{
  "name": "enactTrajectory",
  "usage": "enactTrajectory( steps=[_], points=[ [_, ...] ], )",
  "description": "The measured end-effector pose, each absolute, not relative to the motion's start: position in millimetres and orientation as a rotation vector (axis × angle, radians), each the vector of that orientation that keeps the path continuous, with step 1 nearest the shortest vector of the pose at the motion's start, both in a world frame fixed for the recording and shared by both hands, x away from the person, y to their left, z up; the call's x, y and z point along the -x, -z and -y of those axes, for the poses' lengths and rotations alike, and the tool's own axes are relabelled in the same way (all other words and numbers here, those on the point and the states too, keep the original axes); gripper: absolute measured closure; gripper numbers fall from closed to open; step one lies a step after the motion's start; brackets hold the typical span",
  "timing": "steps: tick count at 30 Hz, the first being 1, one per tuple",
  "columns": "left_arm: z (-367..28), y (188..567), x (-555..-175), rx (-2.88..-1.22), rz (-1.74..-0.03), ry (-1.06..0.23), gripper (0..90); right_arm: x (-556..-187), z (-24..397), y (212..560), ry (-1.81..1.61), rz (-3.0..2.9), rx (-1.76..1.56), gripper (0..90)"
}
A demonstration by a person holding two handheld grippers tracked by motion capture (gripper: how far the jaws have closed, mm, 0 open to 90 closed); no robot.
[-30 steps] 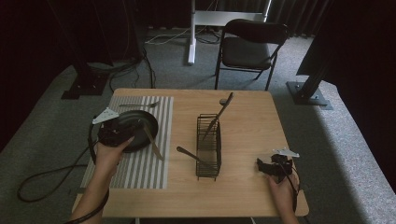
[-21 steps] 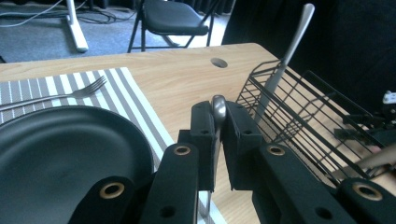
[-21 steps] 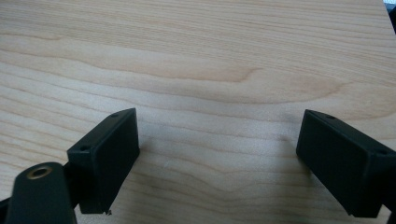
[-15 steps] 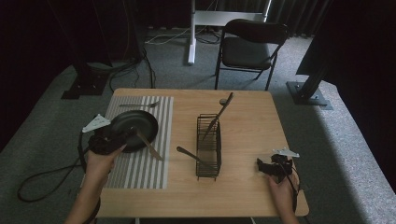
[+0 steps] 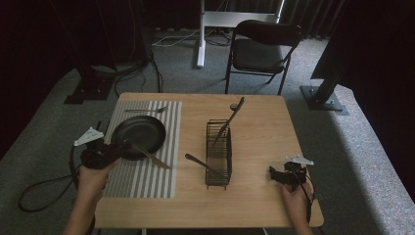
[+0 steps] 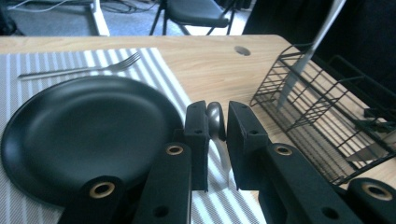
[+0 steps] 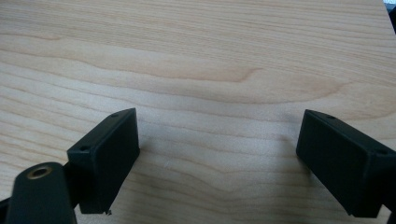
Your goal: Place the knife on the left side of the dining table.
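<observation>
A silver knife [image 5: 149, 156] lies on the striped placemat [image 5: 142, 178], just right of the black plate [image 5: 139, 133]. My left gripper [image 5: 121, 147] is at the plate's near left edge. In the left gripper view its jaws [image 6: 217, 119] have just been opening and stand narrowly apart around the knife's handle end [image 6: 220, 156], with a gap on one side. My right gripper [image 5: 274, 175] rests low at the table's near right corner. Its jaws [image 7: 217, 158] are wide open over bare wood with nothing between them.
A fork [image 5: 145, 110] lies on the placemat beyond the plate. A black wire rack [image 5: 219, 152] stands mid-table with a long utensil [image 5: 230, 120] upright in it and another utensil [image 5: 200, 163] sticking out at its near left side. A chair [image 5: 262, 49] stands behind the table.
My left gripper has moved left and toward the person, from over the plate to its near left edge, bringing the knife down onto the mat. The right gripper has stayed still.
</observation>
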State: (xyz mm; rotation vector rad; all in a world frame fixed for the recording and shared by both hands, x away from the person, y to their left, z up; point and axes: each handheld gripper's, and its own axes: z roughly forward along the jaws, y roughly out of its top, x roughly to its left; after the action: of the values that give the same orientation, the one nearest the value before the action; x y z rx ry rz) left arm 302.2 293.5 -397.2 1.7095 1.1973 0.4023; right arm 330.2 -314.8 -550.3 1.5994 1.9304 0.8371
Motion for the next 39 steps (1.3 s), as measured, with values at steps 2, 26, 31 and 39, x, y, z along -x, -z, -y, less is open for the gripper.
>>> enactTrajectory(
  steps=[2, 26, 31, 39],
  points=[
    [-298, 400, -301, -1.704, -1.205, -0.394, 78.3, -330, 315, 550, -0.837, -1.931, -1.599, 12.3],
    [-348, 445, -294, -1.619, -1.372, -0.332, 72.0, -330, 315, 550, -0.837, -1.93, -1.602, 12.3],
    [-359, 459, -297, -1.6, -1.418, -0.303, 70.6, -330, 315, 550, -0.837, -1.93, -1.602, 12.3],
    [-368, 475, -300, -1.592, -1.465, -0.288, 68.1, -330, 315, 550, -0.837, -1.93, -1.601, 12.3]
  ],
)
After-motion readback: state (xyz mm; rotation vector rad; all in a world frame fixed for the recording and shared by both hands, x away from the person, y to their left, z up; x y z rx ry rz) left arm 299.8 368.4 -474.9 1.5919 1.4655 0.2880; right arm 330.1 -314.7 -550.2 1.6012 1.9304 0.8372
